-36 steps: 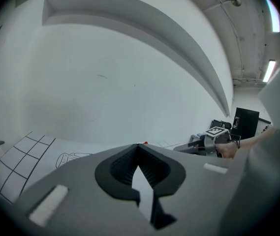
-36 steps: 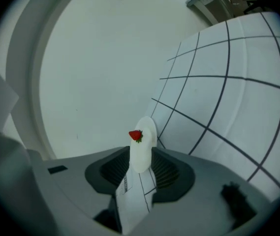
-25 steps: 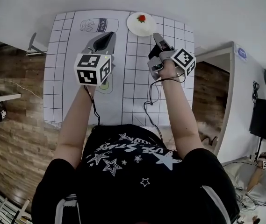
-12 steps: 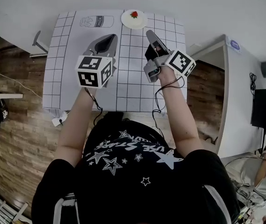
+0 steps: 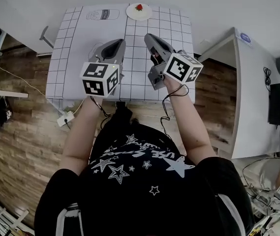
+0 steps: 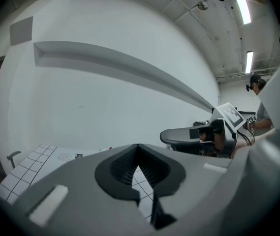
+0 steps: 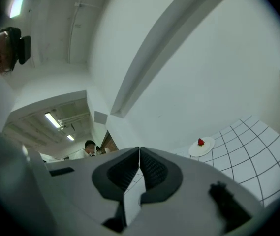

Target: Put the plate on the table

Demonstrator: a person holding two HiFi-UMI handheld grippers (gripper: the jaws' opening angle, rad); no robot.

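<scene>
Right claw (image 5: 147,36) first: its jaws are closing down to a pinch, tips meeting, and there's nothing between them. Left claw (image 5: 116,45) is the same deal, jaws together on empty air. Both are held up above the near half of the surface (image 5: 179,33), side by side, angled up enough that their own cameras mostly catch the wall and ceiling.

The plate (image 5: 139,11) is well ahead of both claws, at the far edge of the surface. In the right claw's own view it sits off to the right of the jaws. It lies flat on the gridded mat with a strawberry (image 5: 139,7) on top, and neither claw is touching it.

My guess at the why: with the plate resting level and both claws empty and well clear, the placing part looks done. The claws seem to be idling over the near side so nothing gets bumped.

Counts:
- 2 claws, each with one marker cube
- 1 plate
- 1 strawberry
- 1 surface
- 1 milk carton drawing (image 5: 103,14) printed on the mat, ahead of the left claw
</scene>
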